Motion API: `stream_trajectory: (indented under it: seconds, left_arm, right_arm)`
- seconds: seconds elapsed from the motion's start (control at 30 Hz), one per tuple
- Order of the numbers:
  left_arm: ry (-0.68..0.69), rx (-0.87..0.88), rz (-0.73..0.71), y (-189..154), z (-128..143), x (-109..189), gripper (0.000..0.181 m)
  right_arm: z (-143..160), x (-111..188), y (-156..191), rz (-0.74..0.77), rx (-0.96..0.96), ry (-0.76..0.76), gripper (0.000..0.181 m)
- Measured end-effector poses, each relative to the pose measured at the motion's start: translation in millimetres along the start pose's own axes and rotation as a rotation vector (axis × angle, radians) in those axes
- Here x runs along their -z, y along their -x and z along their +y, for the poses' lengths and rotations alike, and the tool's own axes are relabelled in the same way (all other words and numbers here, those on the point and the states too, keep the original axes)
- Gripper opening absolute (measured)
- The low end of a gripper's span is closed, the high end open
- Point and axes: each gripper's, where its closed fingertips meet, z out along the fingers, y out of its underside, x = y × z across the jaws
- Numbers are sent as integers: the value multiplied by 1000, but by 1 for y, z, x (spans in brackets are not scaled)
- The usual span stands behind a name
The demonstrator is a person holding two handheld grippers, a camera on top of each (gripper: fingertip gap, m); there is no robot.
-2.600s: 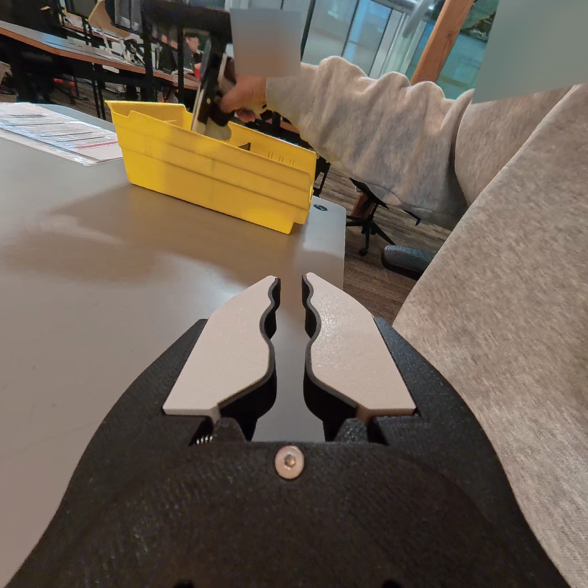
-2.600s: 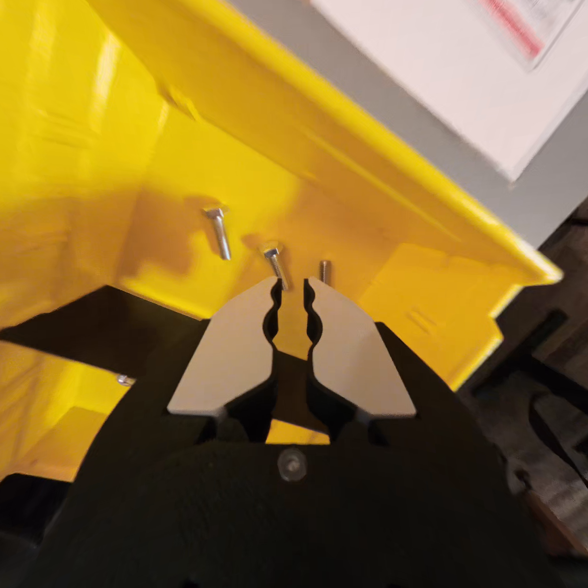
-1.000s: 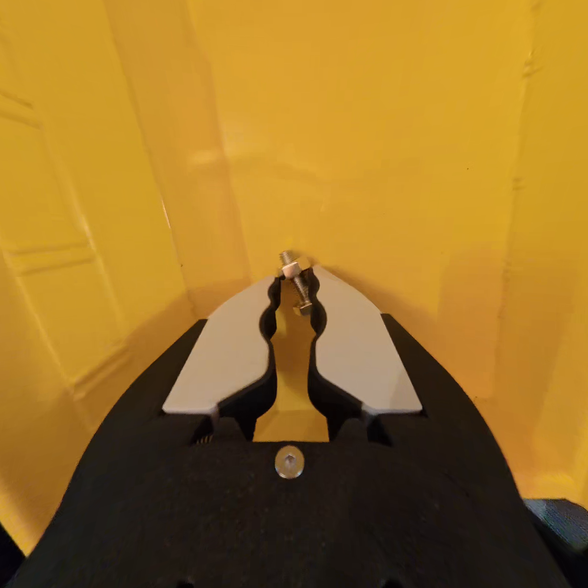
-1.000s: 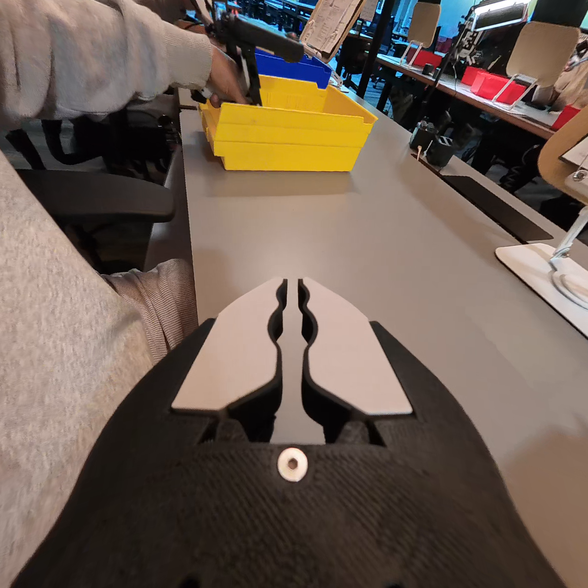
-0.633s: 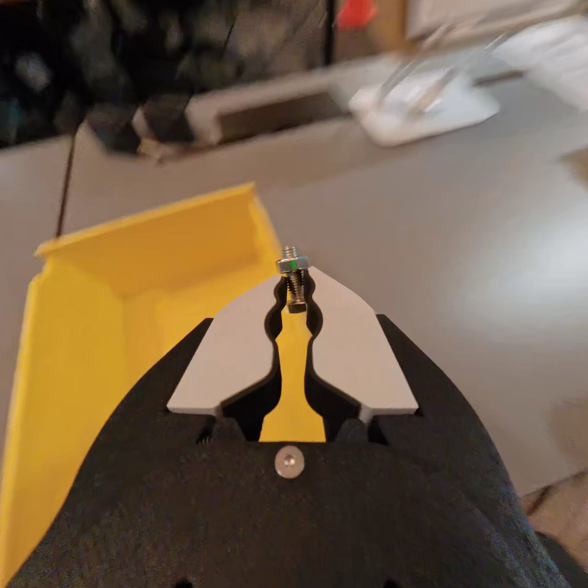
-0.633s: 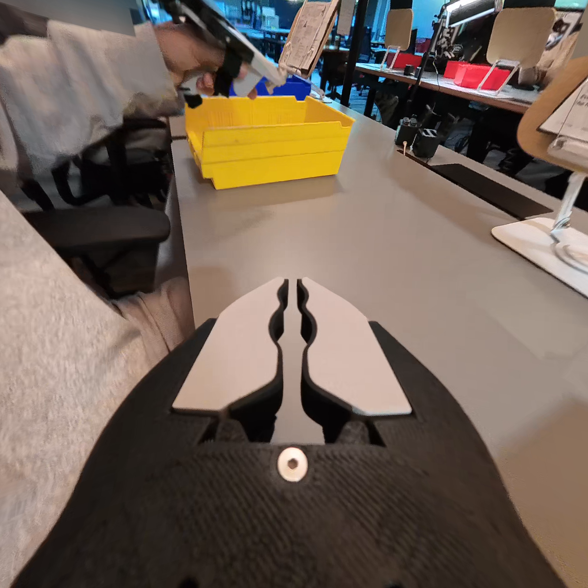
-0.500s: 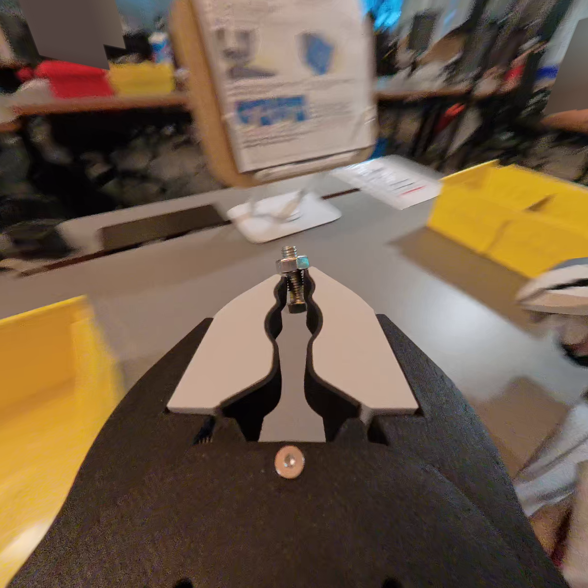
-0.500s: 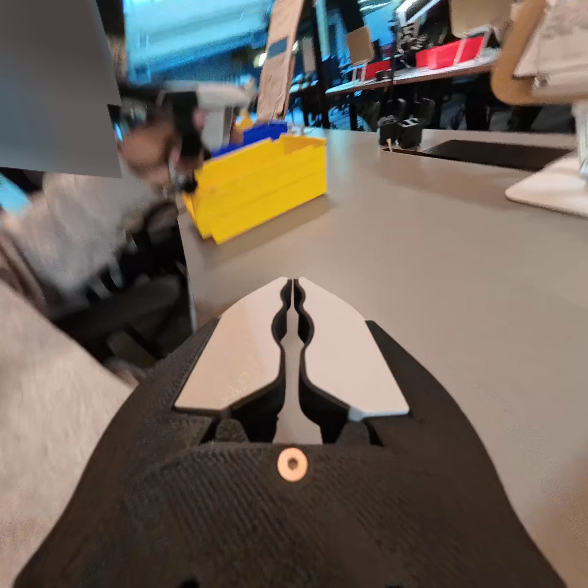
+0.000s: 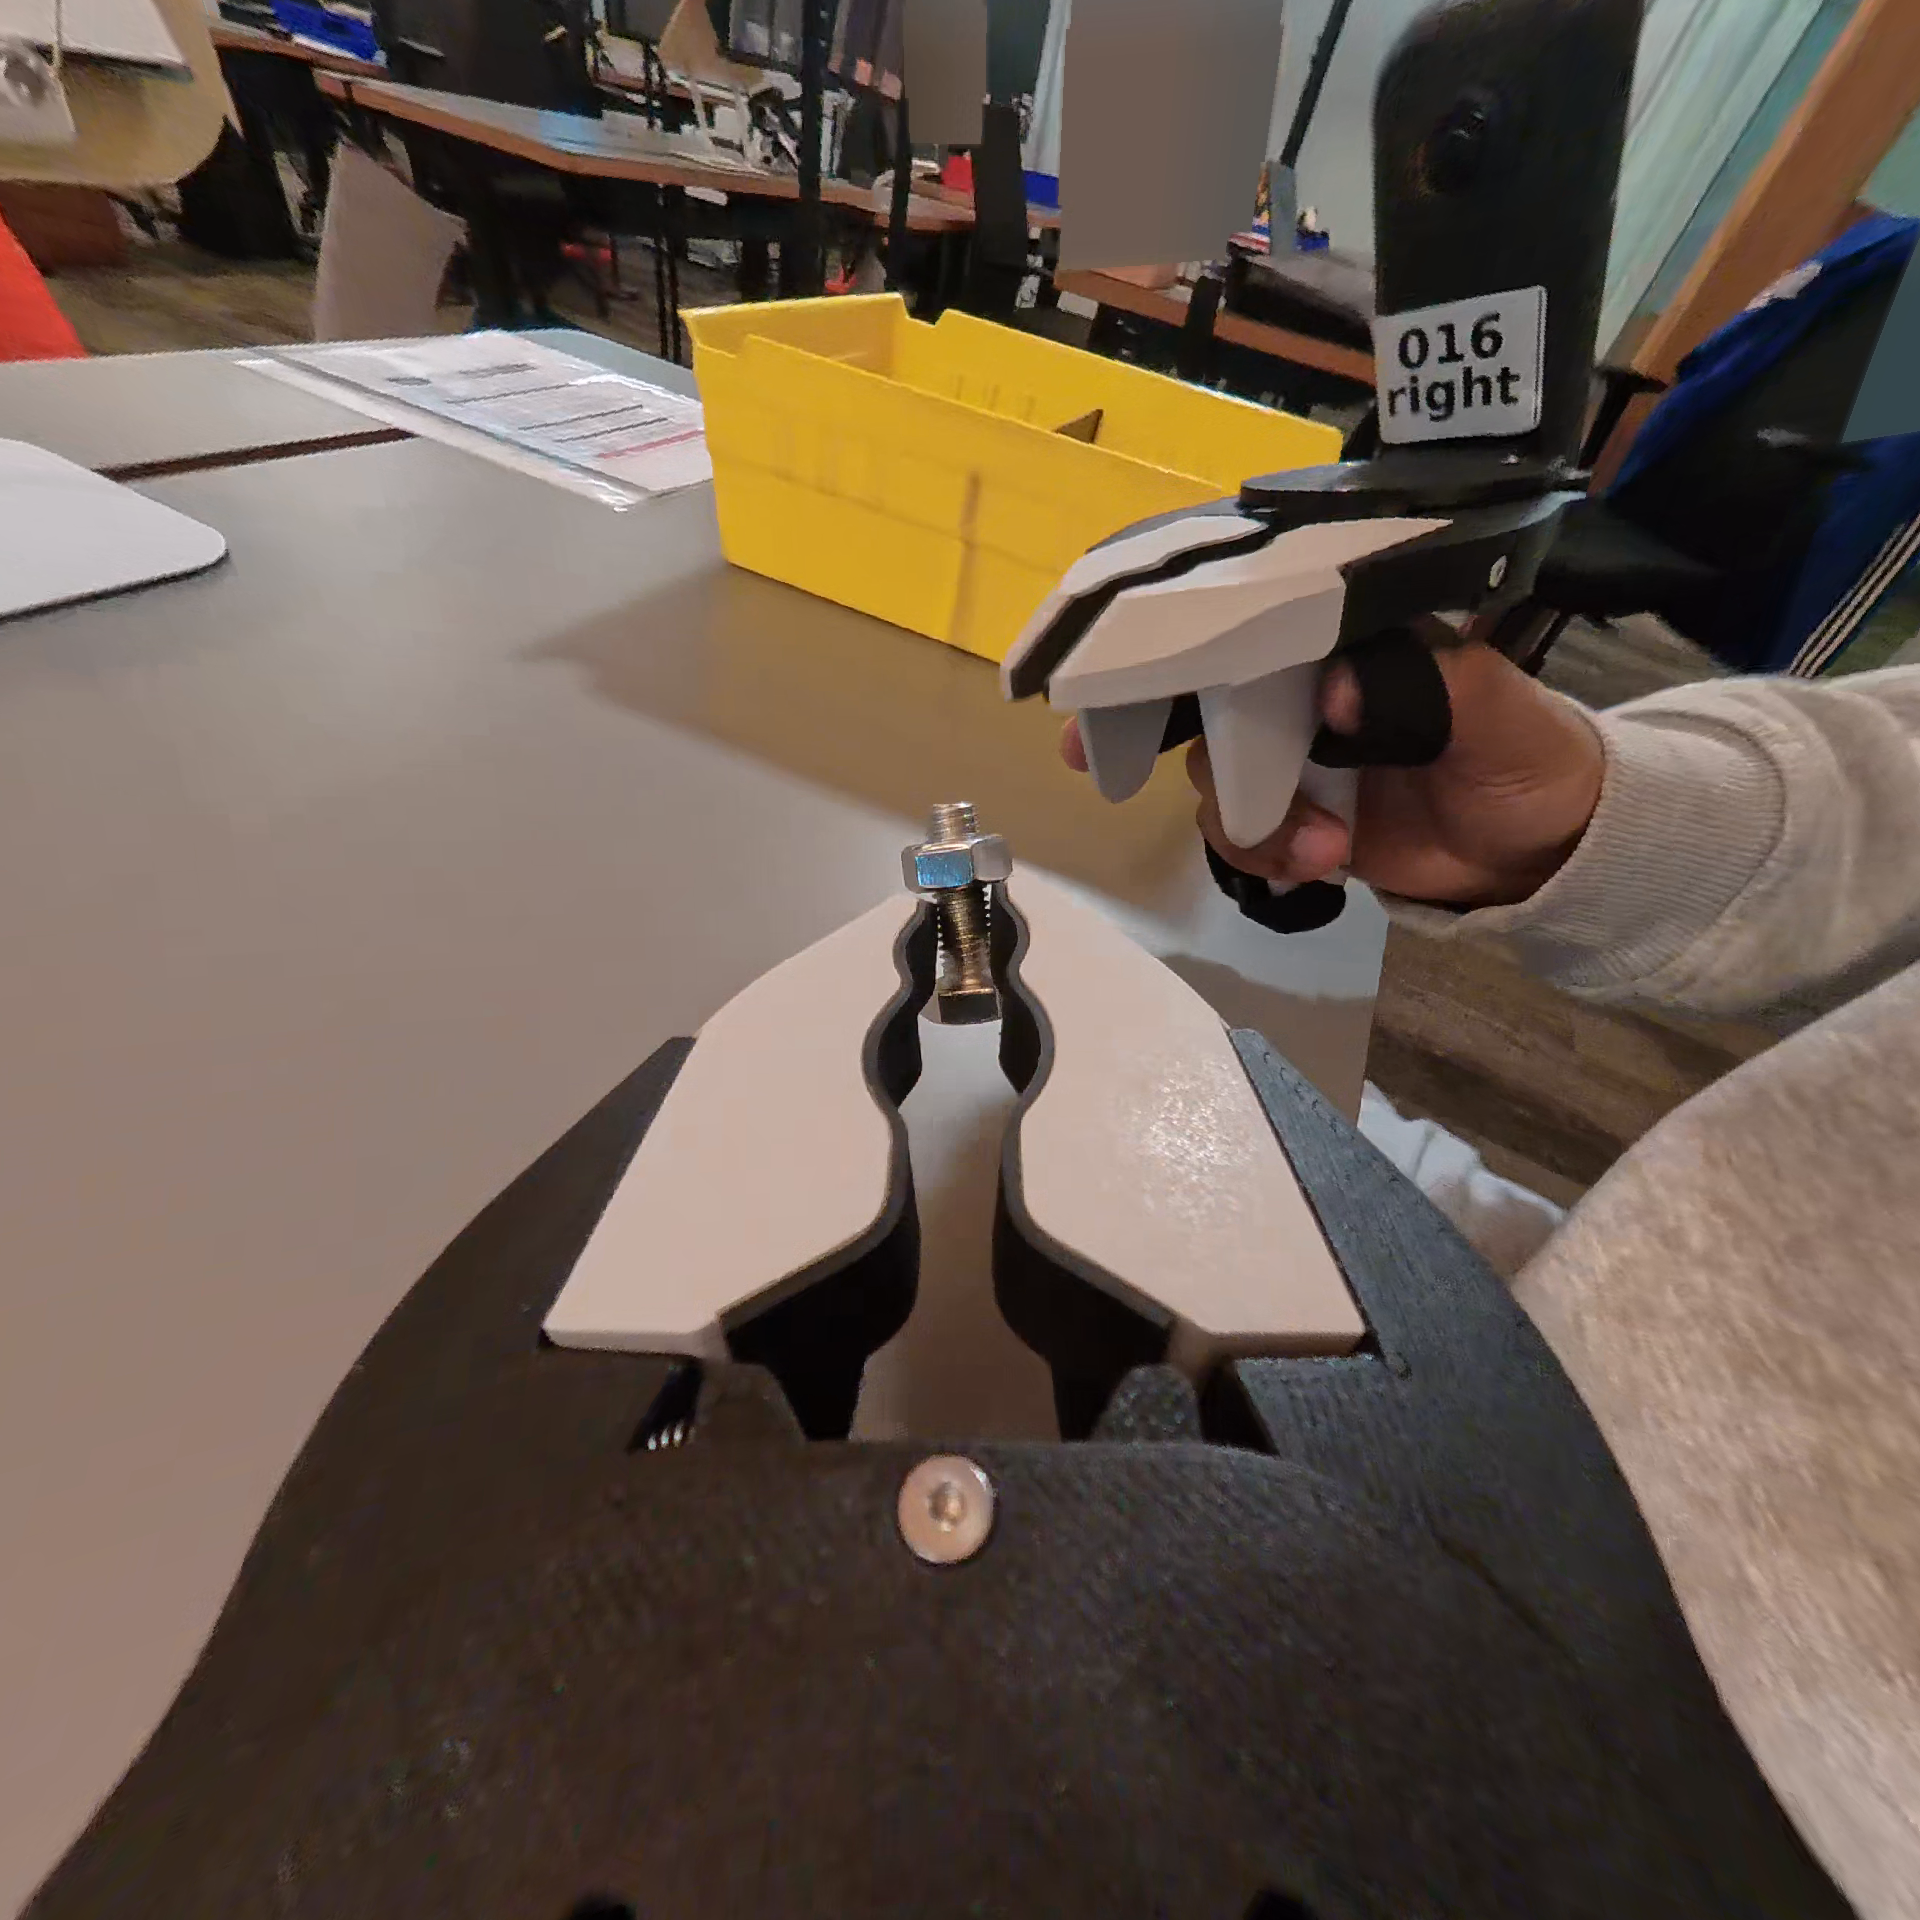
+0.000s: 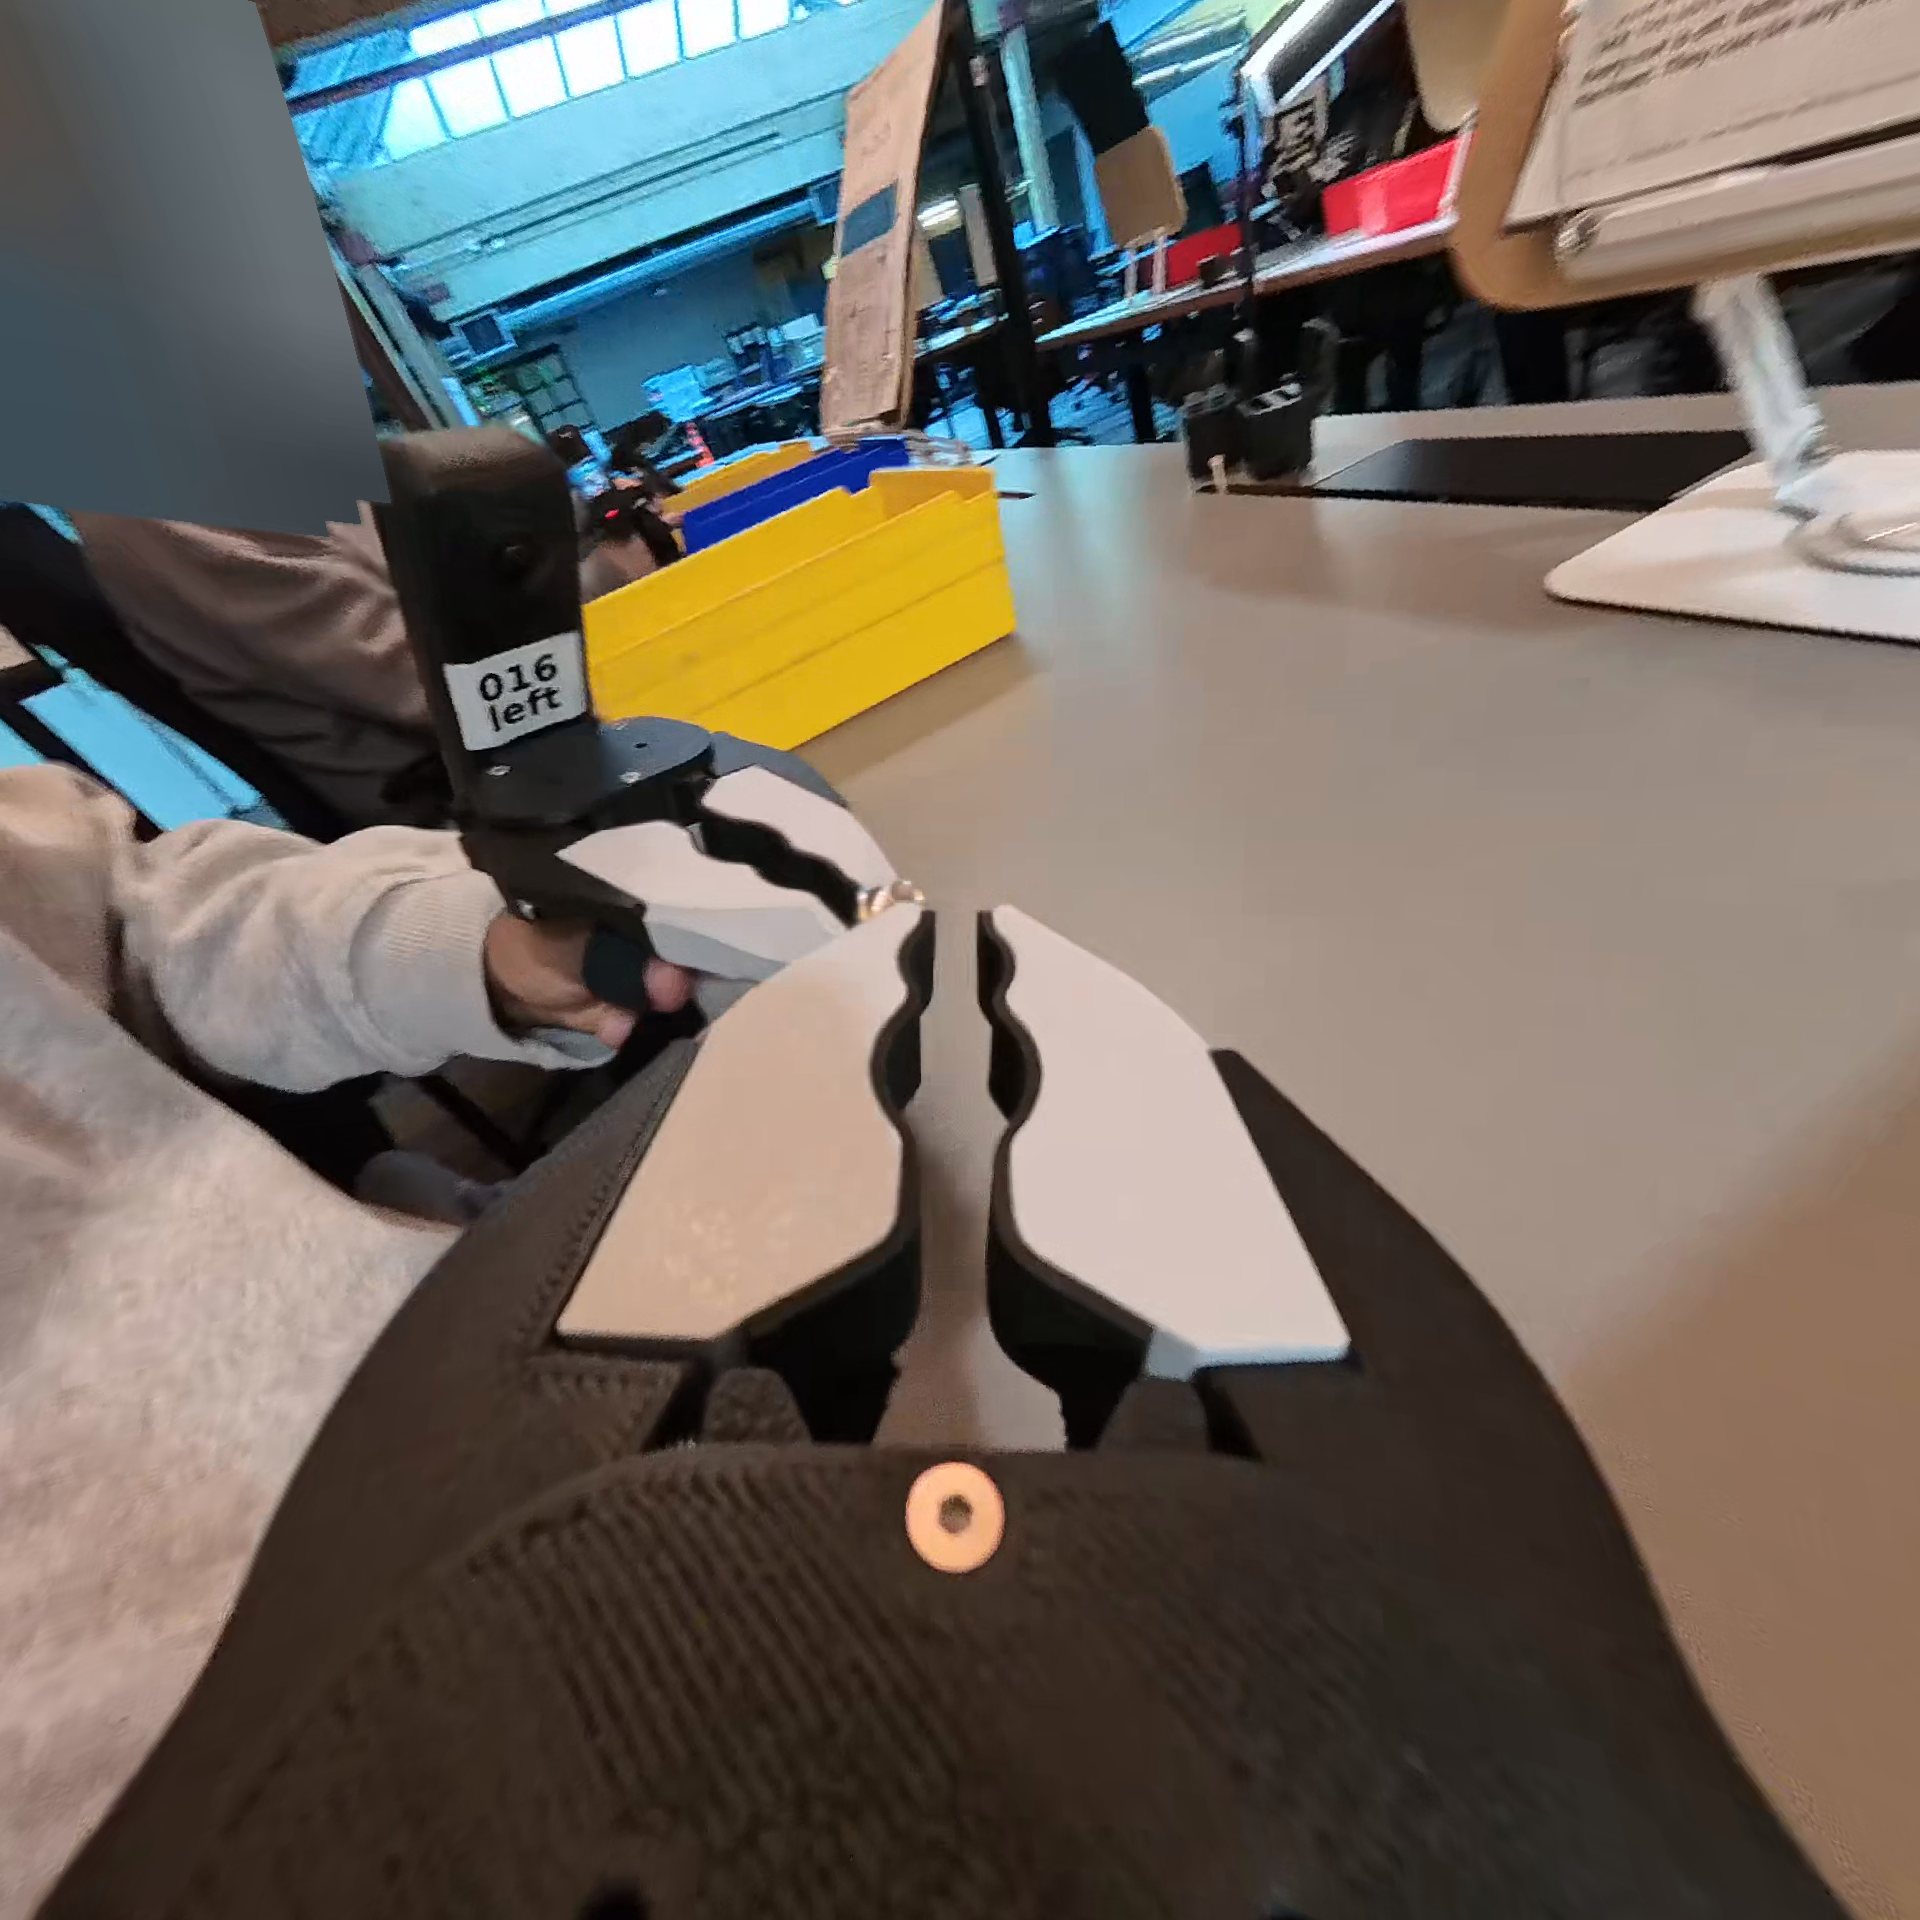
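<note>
**A:** What did you have, and where?

**B:** A bolt [image 9: 958,914] with a nut [image 9: 956,862] threaded near its far end. My left hand-held gripper [image 9: 958,920] was closed on the shank at the very tips, the nut just beyond them, the head sitting back in the notch. All of it hung above the counter [image 9: 364,790], near its front edge.

**A:** And the other one?

**B:** My right hand-held gripper [image 10: 954,930] held nothing; its jaws stood narrow, only a slim gap between them. It hovered just beside the left one's tips, where the bolt [image 10: 888,896] showed as a small glint.

**A:** What worried you?

**B:** The hold was thin, I'd say. Smooth pads on a threaded shank, right at the tips: a knock from the right gripper, or a slackened squeeze, could have tipped the bolt out. So close to the edge, it might have rolled to the floor. With jaws that narrow, the right one could also have bumped the nut rather than closed round it.

**A:** And the surroundings?

**B:** A plain grey counter. A yellow bin [image 9: 987,468] stood further along on the right, a printed sheet [image 9: 499,400] beyond it; another yellow bin [image 10: 810,613] sat to my left with a blue bin [image 10: 769,499] behind. A white stand base [image 10: 1745,551] stood across from me. Beyond was a workshop hall with more benches.
</note>
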Motion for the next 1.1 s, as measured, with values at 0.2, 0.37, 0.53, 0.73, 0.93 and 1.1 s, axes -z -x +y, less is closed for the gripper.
stream_trajectory:
  seconds: [0.2,0.37,0.53,0.73,0.93,1.1]
  left_arm:
    - [57,-391,-68,-10,6,1,12]
    - [78,-448,-58,-11,10,1,12]
    - [89,-539,-78,-14,12,1,12]
    - [89,-586,-101,-14,12,2,12]
    - [70,-557,-86,-16,11,2,12]
    - [93,-541,-77,-15,16,0,19]
  right_arm:
    - [19,-12,19,-16,118,108,6]
    - [15,-11,25,-74,38,68,10]
    - [25,-14,25,-79,35,117,10]
    - [25,-14,25,-70,37,124,9]
    - [23,-13,26,-73,-13,140,9]
    - [25,-12,21,-58,-32,148,9]
